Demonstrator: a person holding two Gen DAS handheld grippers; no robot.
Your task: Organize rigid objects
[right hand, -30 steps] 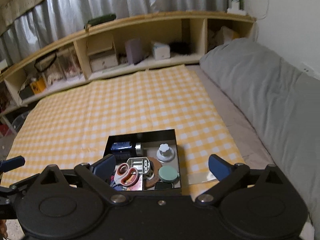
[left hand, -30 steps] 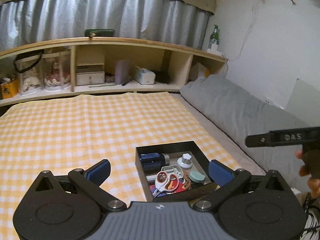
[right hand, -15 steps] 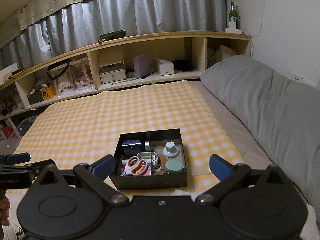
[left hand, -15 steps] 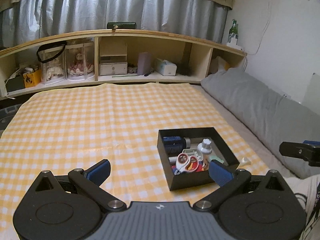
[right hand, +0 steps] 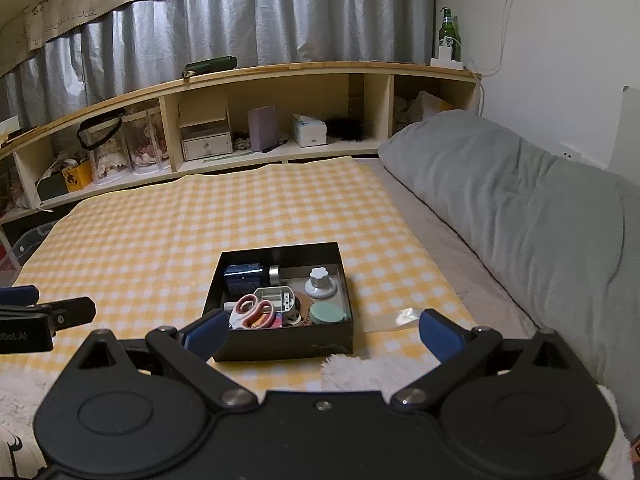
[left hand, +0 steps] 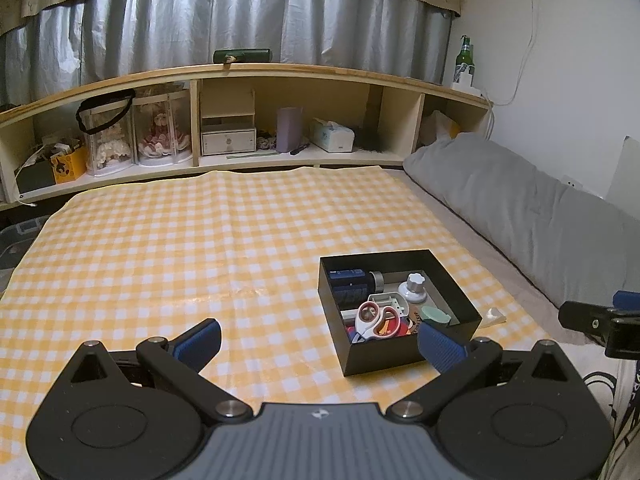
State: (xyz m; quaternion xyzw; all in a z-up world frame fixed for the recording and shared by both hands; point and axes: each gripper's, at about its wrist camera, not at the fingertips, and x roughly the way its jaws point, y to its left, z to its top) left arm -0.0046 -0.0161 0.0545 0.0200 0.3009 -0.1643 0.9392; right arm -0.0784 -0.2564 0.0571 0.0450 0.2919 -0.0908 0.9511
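Observation:
A black open box (left hand: 462, 296) (right hand: 280, 345) sits on the yellow checked cloth (left hand: 200, 248) (right hand: 160, 240), near its front right corner. Inside lie red-handled scissors (left hand: 378, 318) (right hand: 253, 307), a white knob (left hand: 416, 287) (right hand: 320, 280), a mint round lid (left hand: 436, 314) (right hand: 327, 313), a dark blue item (left hand: 349, 282) (right hand: 244, 274) and more small things. My left gripper (left hand: 320, 344) hangs open, low and in front of the box, empty. My right gripper (right hand: 322, 334) is open too, just before the box's near wall, holding nothing.
A grey bolster (left hand: 520, 216) (right hand: 520, 216) runs along the right side. A wooden shelf (left hand: 240, 76) (right hand: 280, 68) with boxes, doll cases and a green bottle (right hand: 448, 36) lines the far end. A clear plastic scrap (left hand: 493, 314) (right hand: 404, 316) lies right of the box. White fluffy fabric (right hand: 360, 368) covers the near edge.
Both grippers have drawn back and tilted up from the box, so it sits smaller and farther off. The box contents look unchanged. Both stay open.

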